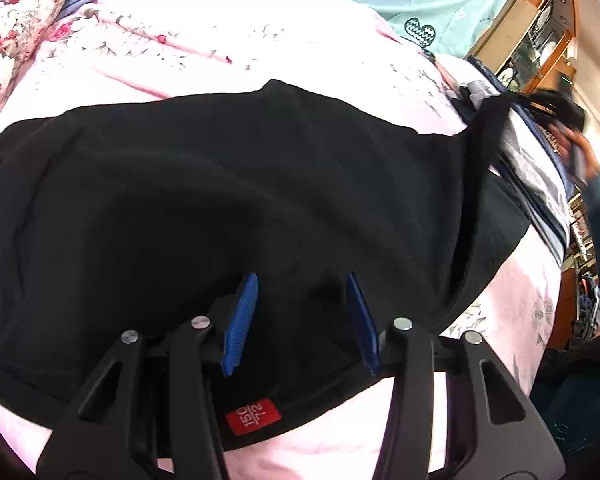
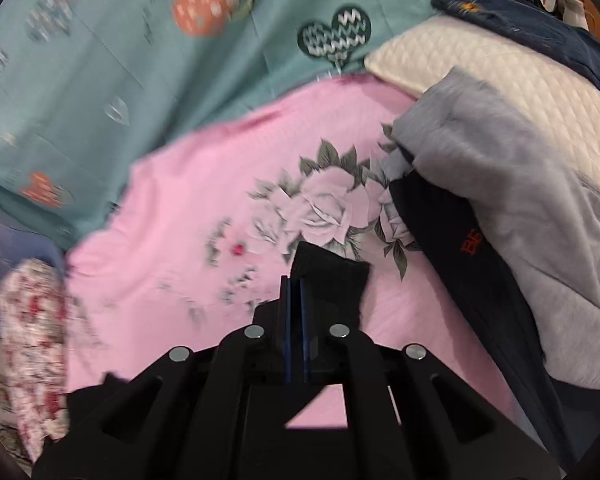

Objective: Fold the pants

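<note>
Black pants [image 1: 228,200] lie spread across the pink floral bedsheet [image 1: 204,52], with a red size tag [image 1: 252,416] at the near edge. My left gripper [image 1: 302,280] is open, its blue pads [image 1: 242,320] resting just over the pants' near part, nothing between them. My right gripper [image 2: 296,284] is shut on a black end of the pants [image 2: 332,280] and holds it above the pink sheet [image 2: 188,220]. In the left wrist view the right gripper [image 1: 476,94] shows far right, pulling a pant end up.
A pile of folded clothes, grey [image 2: 512,184] and navy [image 2: 460,240], sits at the right beside a white quilted pillow [image 2: 520,72]. A teal patterned blanket [image 2: 120,60] lies at the back. A floral pillow [image 1: 24,12] lies at the left. Wooden shelves [image 1: 540,28] stand beyond the bed.
</note>
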Demonstrator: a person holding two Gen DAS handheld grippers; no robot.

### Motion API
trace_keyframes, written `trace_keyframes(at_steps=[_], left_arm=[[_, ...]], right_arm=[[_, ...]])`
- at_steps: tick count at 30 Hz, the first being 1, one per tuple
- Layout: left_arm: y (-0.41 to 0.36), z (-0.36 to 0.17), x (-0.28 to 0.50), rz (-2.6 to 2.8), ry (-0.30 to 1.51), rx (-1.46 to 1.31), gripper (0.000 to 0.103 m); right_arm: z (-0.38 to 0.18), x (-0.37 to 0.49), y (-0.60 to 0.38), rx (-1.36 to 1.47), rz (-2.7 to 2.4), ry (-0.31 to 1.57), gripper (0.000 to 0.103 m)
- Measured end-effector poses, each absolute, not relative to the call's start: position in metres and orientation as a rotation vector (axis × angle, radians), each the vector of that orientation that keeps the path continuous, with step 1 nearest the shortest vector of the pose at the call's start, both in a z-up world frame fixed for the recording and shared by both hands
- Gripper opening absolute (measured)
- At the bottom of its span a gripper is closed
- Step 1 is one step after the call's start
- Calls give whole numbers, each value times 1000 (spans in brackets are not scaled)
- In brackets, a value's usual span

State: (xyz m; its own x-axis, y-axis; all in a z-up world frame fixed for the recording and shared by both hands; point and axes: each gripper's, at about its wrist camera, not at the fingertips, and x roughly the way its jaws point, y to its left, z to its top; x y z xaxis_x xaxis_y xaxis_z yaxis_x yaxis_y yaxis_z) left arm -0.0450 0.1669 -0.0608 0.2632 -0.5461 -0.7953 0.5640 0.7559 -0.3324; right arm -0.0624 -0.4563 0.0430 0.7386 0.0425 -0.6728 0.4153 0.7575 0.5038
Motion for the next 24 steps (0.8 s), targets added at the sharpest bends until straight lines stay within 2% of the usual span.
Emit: trace_keyframes(at_steps=[3, 6, 12, 16, 18, 22, 24], left_arm=[[165, -60, -46, -726, 1075, 36, 47], [164, -58, -46, -707, 1086, 50, 47], [154, -58, -40, -663, 1122, 106, 47], [155, -57, -38, -639, 1136, 107, 47], [158, -57, -38, -634, 1135, 114, 47], [168, -57, -36, -611, 1124, 118, 46], [175, -57, -37, -598, 1119, 108, 41]], right_arm=[[46, -131, -468, 768, -154, 612, 4], [21, -197, -483, 844, -152, 575, 4], [-81, -259, -497, 1009, -209, 671, 4], [-108, -266, -489, 1005, -180, 753, 4], [-106, -268, -486, 951, -174, 794, 8], [-71, -278, -490, 869, -176, 715, 30], [-57, -273, -487, 851, -137, 667, 32]])
